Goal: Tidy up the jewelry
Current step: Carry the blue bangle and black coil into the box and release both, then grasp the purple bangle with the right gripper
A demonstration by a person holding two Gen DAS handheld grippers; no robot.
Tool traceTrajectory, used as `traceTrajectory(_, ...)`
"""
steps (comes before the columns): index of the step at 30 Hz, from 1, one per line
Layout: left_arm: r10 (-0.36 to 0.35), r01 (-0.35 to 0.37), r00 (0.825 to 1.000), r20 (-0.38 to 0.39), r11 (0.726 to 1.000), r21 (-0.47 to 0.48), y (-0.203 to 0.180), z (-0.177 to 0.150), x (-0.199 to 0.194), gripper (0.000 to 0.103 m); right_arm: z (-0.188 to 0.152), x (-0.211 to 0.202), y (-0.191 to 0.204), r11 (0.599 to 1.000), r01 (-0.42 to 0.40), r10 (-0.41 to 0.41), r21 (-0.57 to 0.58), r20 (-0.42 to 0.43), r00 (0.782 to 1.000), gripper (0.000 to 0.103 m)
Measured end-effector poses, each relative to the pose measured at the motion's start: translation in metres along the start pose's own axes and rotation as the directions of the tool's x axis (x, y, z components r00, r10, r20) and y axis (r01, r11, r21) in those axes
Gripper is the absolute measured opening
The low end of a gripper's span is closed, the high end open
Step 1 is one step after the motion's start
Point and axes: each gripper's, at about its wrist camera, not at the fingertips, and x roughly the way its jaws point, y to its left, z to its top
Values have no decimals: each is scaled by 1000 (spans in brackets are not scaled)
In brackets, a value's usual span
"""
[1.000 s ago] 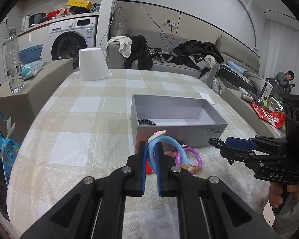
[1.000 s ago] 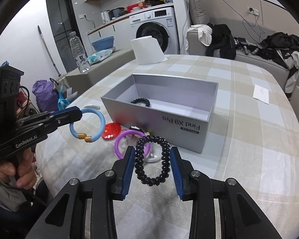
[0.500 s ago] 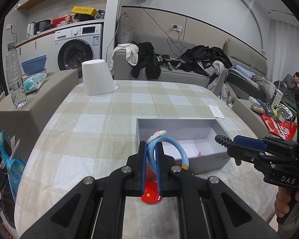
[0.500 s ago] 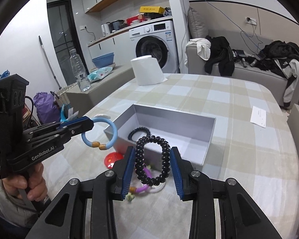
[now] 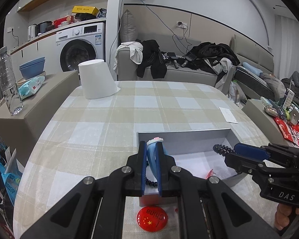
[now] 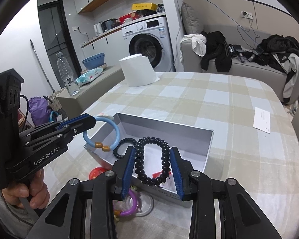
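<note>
My left gripper (image 5: 151,151) is shut on a light blue bangle (image 5: 152,159) and holds it above the near left corner of the grey box (image 5: 181,136). In the right wrist view the left gripper (image 6: 89,120) and the bangle (image 6: 114,131) show over the box's left edge (image 6: 209,145). My right gripper (image 6: 152,159) is shut on a black coil bracelet (image 6: 163,155) and holds it over the box's front part; it also shows in the left wrist view (image 5: 234,149). A second black bracelet (image 6: 122,147) lies inside the box.
A red China badge (image 5: 151,218) lies on the checked cloth in front of the box. A purple bangle (image 6: 131,205) and a clear ring lie by the box's front. A white paper roll (image 5: 95,81) stands far back. A paper slip (image 6: 262,119) lies at right.
Both grippers have moved forward and up, from in front of the box to over it, each still holding its bracelet. The loose items on the cloth now sit below the fingers.
</note>
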Motion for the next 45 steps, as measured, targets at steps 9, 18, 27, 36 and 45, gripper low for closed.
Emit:
traceTrajectory(9, 1, -1, 1000, -16, 1000, 10, -6, 1, 12, 4, -3, 6, -8, 1000, 7, -6, 19, -14, 1000, 34)
traceTrajectory(18, -58, 57, 998, -37, 998, -6, -4, 2, 16, 11, -6, 1, -7, 1000, 7, -7, 15, 2, 1000, 35)
traceTrajectory(27, -105, 103, 993, -62, 994, -30, 2, -5, -9, 80, -20, -30, -5, 999, 35, -36, 19, 54, 998, 89)
traceTrajectory(36, -6, -1, 993, -116, 998, -62, 22, -47, -19, 102, -47, -28, 12, 1000, 26, -26, -7, -6, 1000, 103)
traceTrajectory(45, 20, -22, 984, -175, 1000, -15, 16, -56, -7, 102, -55, 2, 26, 998, -51, 48, -31, -105, 993, 53)
